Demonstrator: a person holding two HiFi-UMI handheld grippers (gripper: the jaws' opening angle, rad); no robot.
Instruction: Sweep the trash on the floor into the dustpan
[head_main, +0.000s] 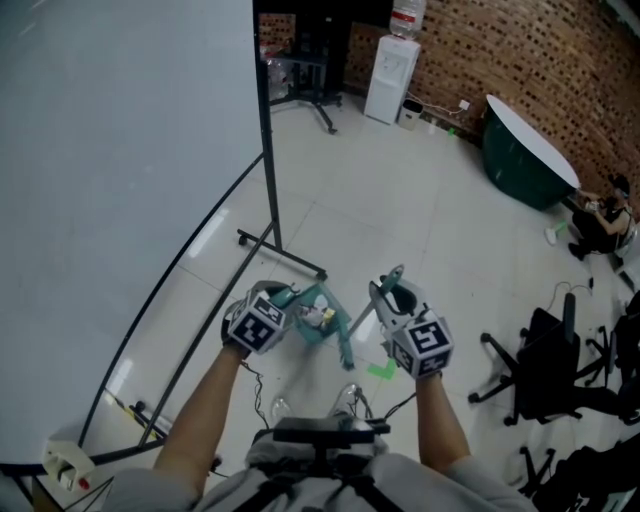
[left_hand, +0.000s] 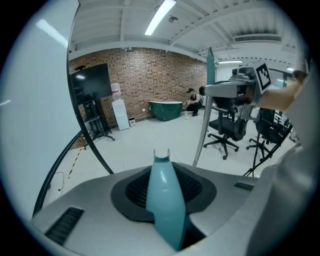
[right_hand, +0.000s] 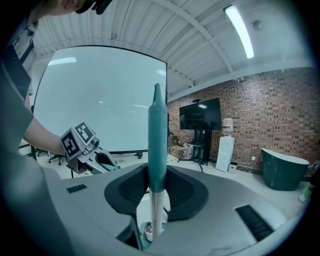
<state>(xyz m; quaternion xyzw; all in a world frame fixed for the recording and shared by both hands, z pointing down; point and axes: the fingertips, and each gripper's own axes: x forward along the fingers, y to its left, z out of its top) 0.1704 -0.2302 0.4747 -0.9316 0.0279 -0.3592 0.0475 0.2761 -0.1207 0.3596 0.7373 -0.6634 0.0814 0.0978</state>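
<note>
Left tongs (head_main: 278, 300), in the head view, are clamping the dustpan (head_main: 312, 338), scraps (head_main: 318, 316) inside, just left of the broom (head_main: 362, 322) slanting from the right tongs (head_main: 392, 296); left gripper view is showing its teal handle (left_hand: 165, 200) pinched, right gripper view the broom grip (right_hand: 157, 145) upright, likewise clamped.

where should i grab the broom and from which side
By the teal sleeve at the top of its thin metal shaft, jaws crossing it from the side: the broom stands nearly upright, and the right gripper holds it so.
</note>
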